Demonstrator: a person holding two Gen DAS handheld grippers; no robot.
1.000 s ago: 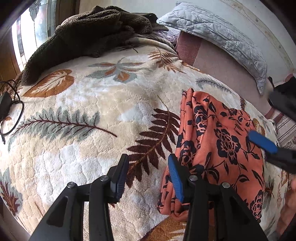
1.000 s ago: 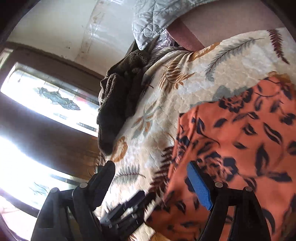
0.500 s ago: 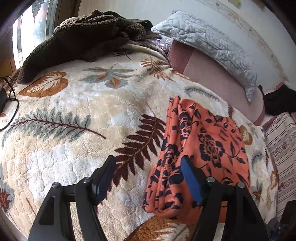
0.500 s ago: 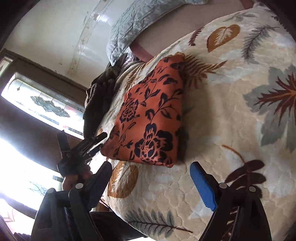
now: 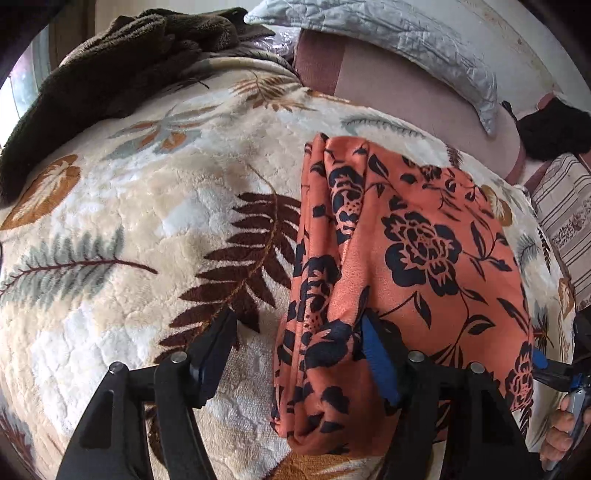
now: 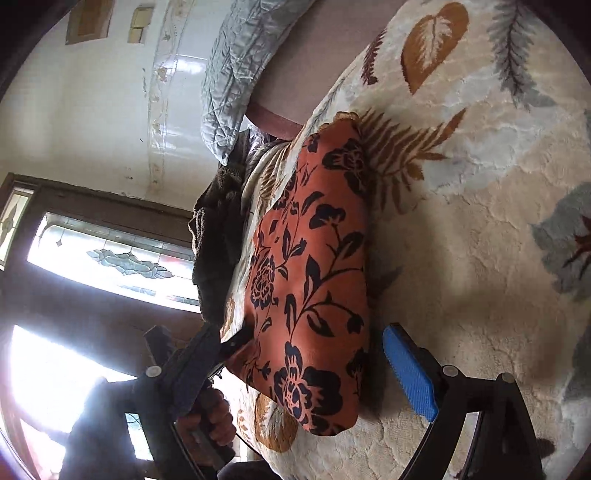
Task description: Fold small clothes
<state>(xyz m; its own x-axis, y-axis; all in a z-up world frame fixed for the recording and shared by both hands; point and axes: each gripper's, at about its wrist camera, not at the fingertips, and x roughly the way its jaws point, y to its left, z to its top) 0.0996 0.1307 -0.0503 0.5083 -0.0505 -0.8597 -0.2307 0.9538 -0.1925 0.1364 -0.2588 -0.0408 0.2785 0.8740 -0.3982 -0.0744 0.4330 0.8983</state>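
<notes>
Garment (image 5: pixel 413 258): orange cloth with a dark floral print, folded into a compact oblong, lying flat on the leaf-patterned blanket (image 5: pixel 129 229) that covers the bed. Stacked fold edges run along its left side in the left wrist view. The left gripper (image 5: pixel 299 354) is spread wide at the garment's near corner: the blue-padded finger lies over the cloth and the other finger stands on the blanket beside it, so nothing is clamped. The right gripper (image 6: pixel 299 363) is likewise released, its fingers straddling the near end of the garment (image 6: pixel 314 280); whether either finger touches the cloth cannot be judged from this skewed view. Beyond the garment, a brown fleece throw (image 5: pixel 110 70) is heaped at the far left, and a grey quilted pillow (image 5: pixel 388 33) rests along the wall.
</notes>
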